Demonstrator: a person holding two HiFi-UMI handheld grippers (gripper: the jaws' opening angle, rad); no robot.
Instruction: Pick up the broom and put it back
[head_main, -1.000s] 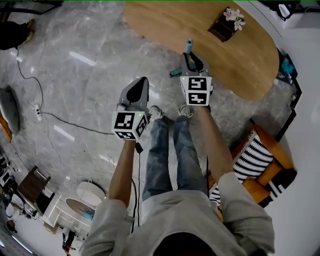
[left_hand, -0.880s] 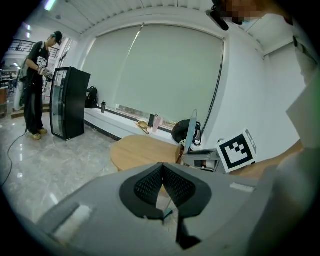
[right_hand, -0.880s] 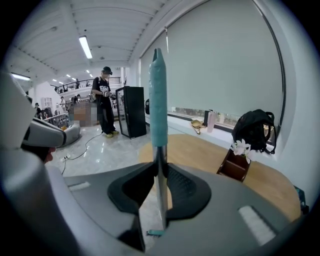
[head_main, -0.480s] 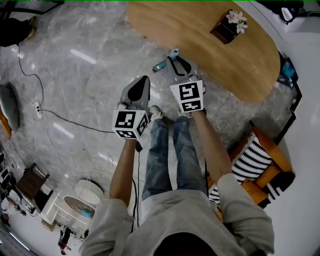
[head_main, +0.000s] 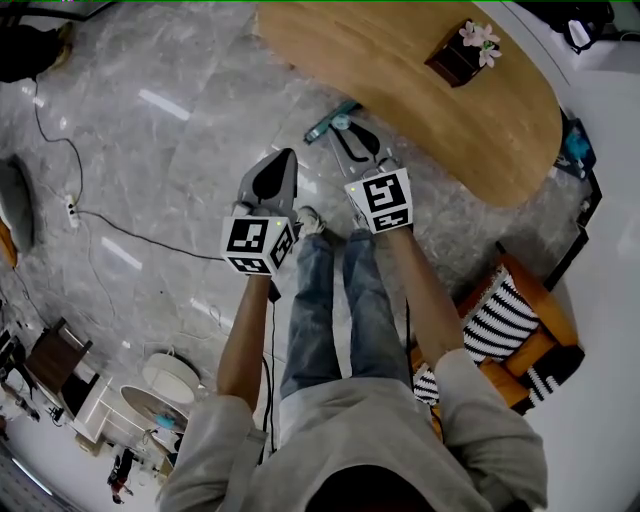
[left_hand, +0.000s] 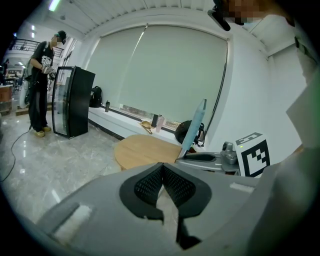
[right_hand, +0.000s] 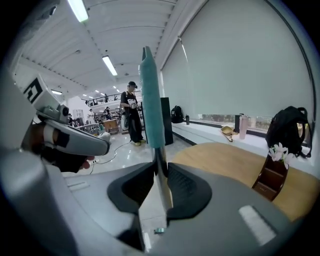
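Note:
The broom has a teal grip (right_hand: 151, 100) above a metal shaft (right_hand: 161, 170). My right gripper (right_hand: 160, 175) is shut on that shaft, which stands nearly upright between the pads. Its jaws have just been opening slightly, with the shaft still between them. In the head view the right gripper (head_main: 347, 138) holds the broom (head_main: 340, 122) over the floor beside the wooden table. My left gripper (head_main: 283, 160) hovers just to its left, shut with nothing in it (left_hand: 163, 172). In the left gripper view the teal grip (left_hand: 196, 127) rises over the right gripper (left_hand: 202, 158).
An oval wooden table (head_main: 430, 90) with a flower box (head_main: 458, 50) lies ahead on the right. A striped armchair (head_main: 510, 320) stands at my right. A cable (head_main: 120, 235) crosses the marble floor. A person (left_hand: 41, 85) stands by a black cabinet (left_hand: 74, 100).
My right gripper has swung left with the broom and turned, so the handle now sits closer to the left gripper. The left gripper has stayed put.

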